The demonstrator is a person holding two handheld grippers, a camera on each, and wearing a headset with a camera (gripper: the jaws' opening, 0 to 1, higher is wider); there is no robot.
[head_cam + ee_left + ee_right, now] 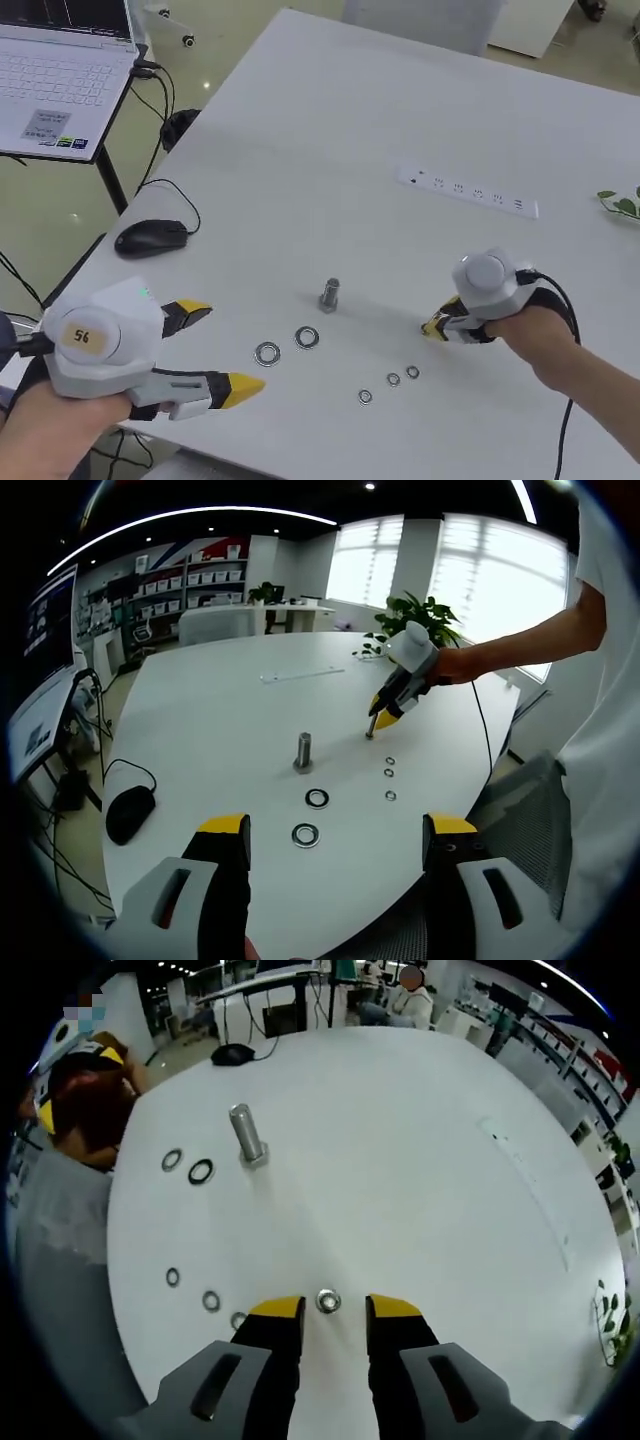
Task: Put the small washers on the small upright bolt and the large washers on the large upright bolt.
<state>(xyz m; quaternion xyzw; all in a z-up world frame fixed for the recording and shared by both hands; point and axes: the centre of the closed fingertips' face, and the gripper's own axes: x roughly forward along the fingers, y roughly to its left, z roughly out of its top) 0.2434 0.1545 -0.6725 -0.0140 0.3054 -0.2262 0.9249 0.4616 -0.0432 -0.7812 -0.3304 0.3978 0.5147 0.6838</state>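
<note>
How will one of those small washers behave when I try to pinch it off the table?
The small washers lie flat and look thin on the smooth white table, so a jaw will probably skid one sideways rather than get under it. They look like rigid metal rings, unlikely to bend. Tipped on edge, one may well roll.

The large bolt [329, 294] stands upright mid-frame; two large washers [267, 353] lie flat below-left, three small washers [393, 379] lower right; the small bolt [327, 1301] stands upright beside them.
</note>
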